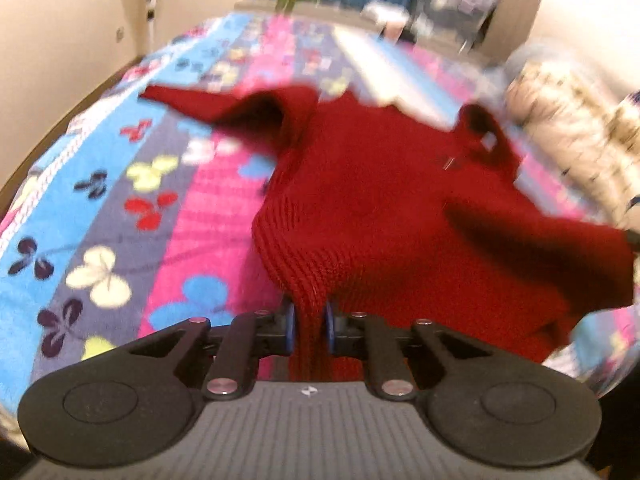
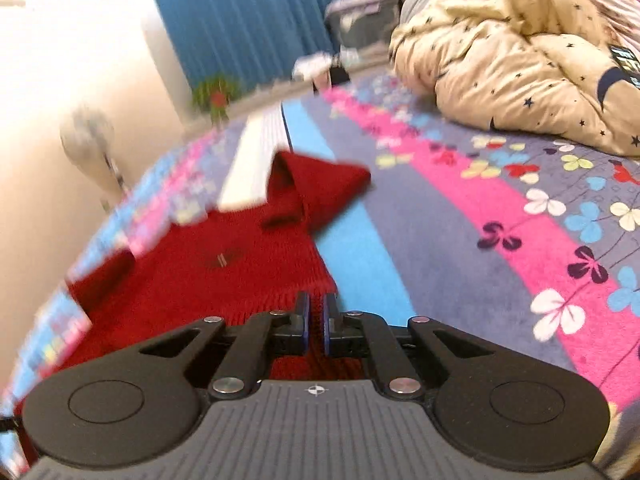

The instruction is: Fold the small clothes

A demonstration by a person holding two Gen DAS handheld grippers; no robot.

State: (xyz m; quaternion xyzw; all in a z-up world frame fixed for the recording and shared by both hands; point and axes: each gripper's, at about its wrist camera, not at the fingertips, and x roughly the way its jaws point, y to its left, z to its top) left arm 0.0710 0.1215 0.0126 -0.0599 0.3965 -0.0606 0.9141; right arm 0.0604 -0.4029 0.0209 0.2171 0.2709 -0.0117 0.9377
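Pinching a bunched edge of the red sweater (image 1: 384, 184), the left gripper (image 1: 310, 320) is nearly closed, knit squeezed between its blue pads. The right gripper (image 2: 316, 320) is likewise narrow, clamping the sweater's (image 2: 224, 276) near hem. The sweater stretches lengthwise away over the flowered blanket (image 1: 132, 216), sleeves spread left and right at the far end.

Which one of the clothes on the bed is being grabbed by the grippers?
The red knitted sweater. Both the left gripper and right gripper pinch its edge. The cream star-print garment lies bunched farther away, untouched.
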